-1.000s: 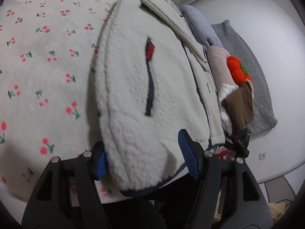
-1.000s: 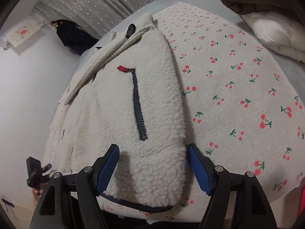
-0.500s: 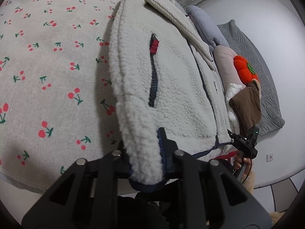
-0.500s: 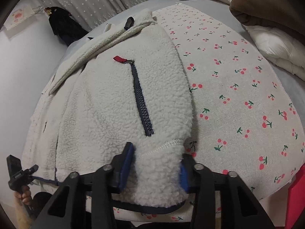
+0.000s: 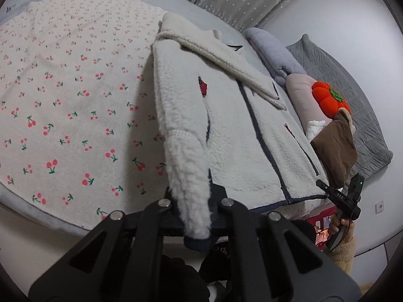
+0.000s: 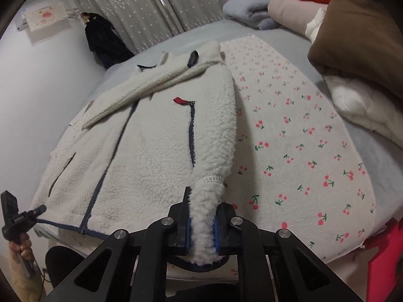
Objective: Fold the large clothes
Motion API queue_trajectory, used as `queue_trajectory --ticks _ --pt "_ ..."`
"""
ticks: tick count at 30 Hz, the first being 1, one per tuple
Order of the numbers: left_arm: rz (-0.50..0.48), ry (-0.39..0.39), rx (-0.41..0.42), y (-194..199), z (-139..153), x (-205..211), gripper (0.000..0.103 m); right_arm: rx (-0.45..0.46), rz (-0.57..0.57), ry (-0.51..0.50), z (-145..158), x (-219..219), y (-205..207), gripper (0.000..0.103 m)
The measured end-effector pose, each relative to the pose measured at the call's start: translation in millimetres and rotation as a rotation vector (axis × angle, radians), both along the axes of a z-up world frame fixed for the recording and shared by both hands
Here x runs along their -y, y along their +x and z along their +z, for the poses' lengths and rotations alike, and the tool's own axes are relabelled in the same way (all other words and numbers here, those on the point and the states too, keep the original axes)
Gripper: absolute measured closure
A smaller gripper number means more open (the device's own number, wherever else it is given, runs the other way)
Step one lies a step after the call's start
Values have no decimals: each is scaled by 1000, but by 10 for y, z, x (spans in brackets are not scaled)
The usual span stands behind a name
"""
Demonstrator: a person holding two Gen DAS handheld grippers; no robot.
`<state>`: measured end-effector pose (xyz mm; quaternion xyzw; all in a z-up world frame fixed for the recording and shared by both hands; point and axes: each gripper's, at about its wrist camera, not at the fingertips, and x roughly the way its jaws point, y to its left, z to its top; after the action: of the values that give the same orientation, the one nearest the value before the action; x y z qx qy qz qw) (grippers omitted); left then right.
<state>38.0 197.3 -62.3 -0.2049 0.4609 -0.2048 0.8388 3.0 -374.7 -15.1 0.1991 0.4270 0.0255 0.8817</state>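
Note:
A cream fleece jacket [image 5: 226,125] lies front up on a cherry-print sheet [image 5: 63,100], with its dark zip closed and a sleeve folded across the chest. My left gripper [image 5: 194,196] is shut on the jacket's near hem corner, and a flap of fleece hangs out through the jaws. In the right wrist view the jacket [image 6: 151,138] spreads to the left. My right gripper [image 6: 202,216] is closing, its blue pads pressing on the other hem corner. Both corners are lifted off the sheet [image 6: 302,151].
Pillows, a folded grey blanket [image 5: 272,50], a brown cushion [image 6: 352,37] and an orange plush [image 5: 327,98] are piled by the wall. A hand [image 5: 340,224] holding a black gripper shows at each view's edge. Grey dotted curtains [image 6: 151,7] hang behind.
Both grippers were open around the jacket's hem corners. They have closed on the fleece and risen, lifting the hem off the bed.

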Motion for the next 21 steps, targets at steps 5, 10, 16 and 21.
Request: queue_trajectory --ticks 5,10,16,21 --pt "-30 20 42 -199 150 77 92 19 1 -1 101 91 -170 93" --pt "-46 36 60 -404 245 121 93 16 14 14 107 126 -342 94" --pt "-90 67 120 -811 491 133 93 66 27 43 307 115 -661 94" --pt "-129 113 100 -1169 553 104 93 100 29 54 558 136 -1005 94"
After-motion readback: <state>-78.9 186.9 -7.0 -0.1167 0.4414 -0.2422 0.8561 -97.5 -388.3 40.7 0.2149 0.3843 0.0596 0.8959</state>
